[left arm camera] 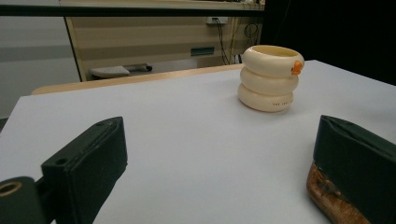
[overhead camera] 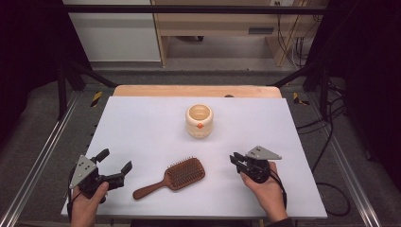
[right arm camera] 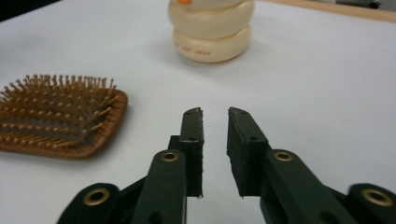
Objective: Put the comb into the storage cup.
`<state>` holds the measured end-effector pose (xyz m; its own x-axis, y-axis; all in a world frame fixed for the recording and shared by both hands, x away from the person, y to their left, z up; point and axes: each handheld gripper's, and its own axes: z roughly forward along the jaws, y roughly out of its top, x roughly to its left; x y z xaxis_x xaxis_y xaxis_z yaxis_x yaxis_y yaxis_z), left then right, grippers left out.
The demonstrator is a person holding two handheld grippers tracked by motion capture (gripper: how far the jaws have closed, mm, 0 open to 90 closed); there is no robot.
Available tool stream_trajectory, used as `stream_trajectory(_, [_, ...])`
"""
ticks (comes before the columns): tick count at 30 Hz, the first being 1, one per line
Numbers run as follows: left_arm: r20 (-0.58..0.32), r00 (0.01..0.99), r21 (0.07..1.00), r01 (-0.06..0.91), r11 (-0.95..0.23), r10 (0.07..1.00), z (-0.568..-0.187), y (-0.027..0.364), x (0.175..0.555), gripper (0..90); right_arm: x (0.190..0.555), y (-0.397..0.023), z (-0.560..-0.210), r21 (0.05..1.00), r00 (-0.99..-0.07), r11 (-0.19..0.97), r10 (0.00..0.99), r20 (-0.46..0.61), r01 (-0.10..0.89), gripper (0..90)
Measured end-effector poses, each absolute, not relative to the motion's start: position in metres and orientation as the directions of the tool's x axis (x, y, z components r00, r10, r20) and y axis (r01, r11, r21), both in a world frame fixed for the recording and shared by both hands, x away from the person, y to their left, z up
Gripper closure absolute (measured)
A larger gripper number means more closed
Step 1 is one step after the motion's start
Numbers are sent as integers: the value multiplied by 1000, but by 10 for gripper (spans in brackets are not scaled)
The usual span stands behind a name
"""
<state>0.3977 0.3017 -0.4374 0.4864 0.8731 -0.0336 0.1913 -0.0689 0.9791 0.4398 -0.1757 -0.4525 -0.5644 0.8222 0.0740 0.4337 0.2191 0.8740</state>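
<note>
On a white table [overhead camera: 142,123], a wooden paddle hairbrush [overhead camera: 172,177] lies bristles up between two hand-held grippers, its handle slanting toward the near left and its head toward the right. Beyond it, well apart near the middle of the table, stands a cream ringed pot [overhead camera: 199,121] with a small orange dot on its side. At left, the left hand-held gripper [overhead camera: 113,166] rests with its jaws spread wide and nothing between them, one jaw just beside the brush handle's end in the left gripper view. At right, the right hand-held gripper [overhead camera: 236,160] points toward the brush head with its jaws a narrow slit apart, empty, the pads touching nothing. Judging by its build, the brush looks light and rigid, the wood smooth enough to slip under hard pads, the bristles springy and a poor place to clamp. Likely the best hold is across the slim handle, or on the solid edges of the head, with the jaws opened wider first
</note>
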Motion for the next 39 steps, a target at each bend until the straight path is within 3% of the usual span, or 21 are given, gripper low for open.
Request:
stream_trajectory(2, [-34, 487, 979, 192, -69, 873, -437, 302, 398, 29, 439, -181, -451, 879, -559, 208, 826, 78, 430, 743])
stream_trajectory(5, [-37, 492, 977, 201, -72, 870, -438, 301, 397, 29, 436, -195, -448, 896, -536, 171, 840, 85, 410, 663])
stream_trajectory(6, [-32, 491, 976, 202, -78, 871, -438, 301, 397, 29, 434, -202, -446, 902, -516, 149, 852, 91, 405, 564])
stream_trajectory(7, [-31, 492, 976, 204, -80, 870, -438, 301, 397, 29, 434, -202, -446, 902, -516, 149, 852, 91, 405, 564])
stream_trajectory(8, [-33, 496, 975, 206, -81, 868, -437, 299, 397, 29, 433, -209, -445, 902, -491, 128, 865, 101, 411, 425])
stream_trajectory(10, [-28, 500, 974, 208, -89, 866, -437, 299, 397, 29, 433, -211, -444, 902, -480, 121, 871, 104, 415, 376])
stream_trajectory(15, [-18, 519, 966, 229, -119, 855, -435, 293, 395, 29, 430, -226, -444, 921, -426, 92, 901, 86, 379, 140])
stream_trajectory(19, [4, 548, 950, 260, -175, 837, -429, 283, 396, 30, 428, -231, -442, 936, -418, 79, 905, 77, 344, 88])
stream_trajectory(29, [73, 694, 827, 359, -432, 716, -411, 226, 399, 40, 428, -240, -443, 950, -425, 63, 902, 78, 307, 79])
stream_trajectory(39, [75, 758, 748, 387, -540, 648, -401, 200, 403, 45, 428, -242, -445, 948, -427, 62, 901, 81, 311, 77])
